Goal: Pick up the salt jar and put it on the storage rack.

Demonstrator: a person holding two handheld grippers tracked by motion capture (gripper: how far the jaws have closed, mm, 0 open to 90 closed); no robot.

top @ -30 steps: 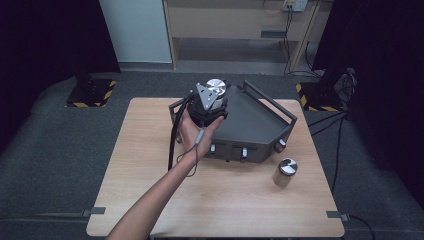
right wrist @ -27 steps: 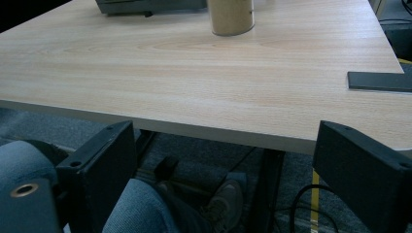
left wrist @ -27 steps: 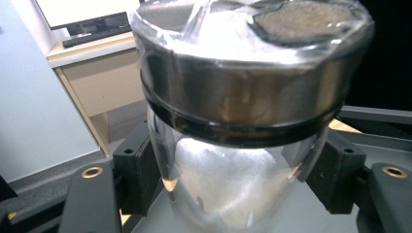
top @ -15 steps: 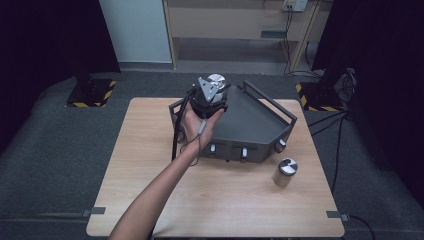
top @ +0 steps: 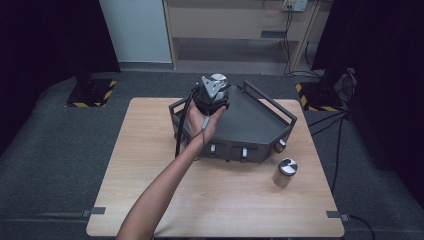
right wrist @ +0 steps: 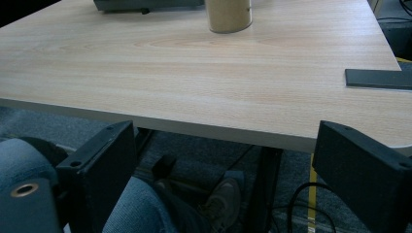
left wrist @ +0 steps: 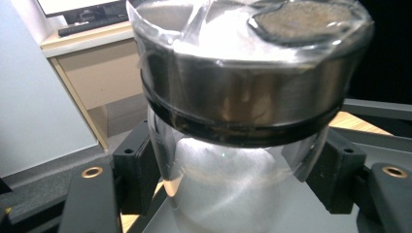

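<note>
On a wooden table (top: pixel 150 165) stands a dark tray (top: pixel 250 120). The left gripper (top: pixel 212 95) hangs over the tray's left end, jaws clamped on a glass jar (left wrist: pixel 233 160). The right gripper (right wrist: pixel 233 160), jaws apart and empty, sits below the table edge.

High view: fixed overhead, facing forward and down on the whole table (top: pixel 165 200).
Left gripper view: very close behind a jar (left wrist: pixel 243 97), facing the room's back wall.
Right gripper view: below table edge (right wrist: pixel 194 87), looking across it; shares the steel-lidded canister (top: pixel 285 172) with the high view.
</note>
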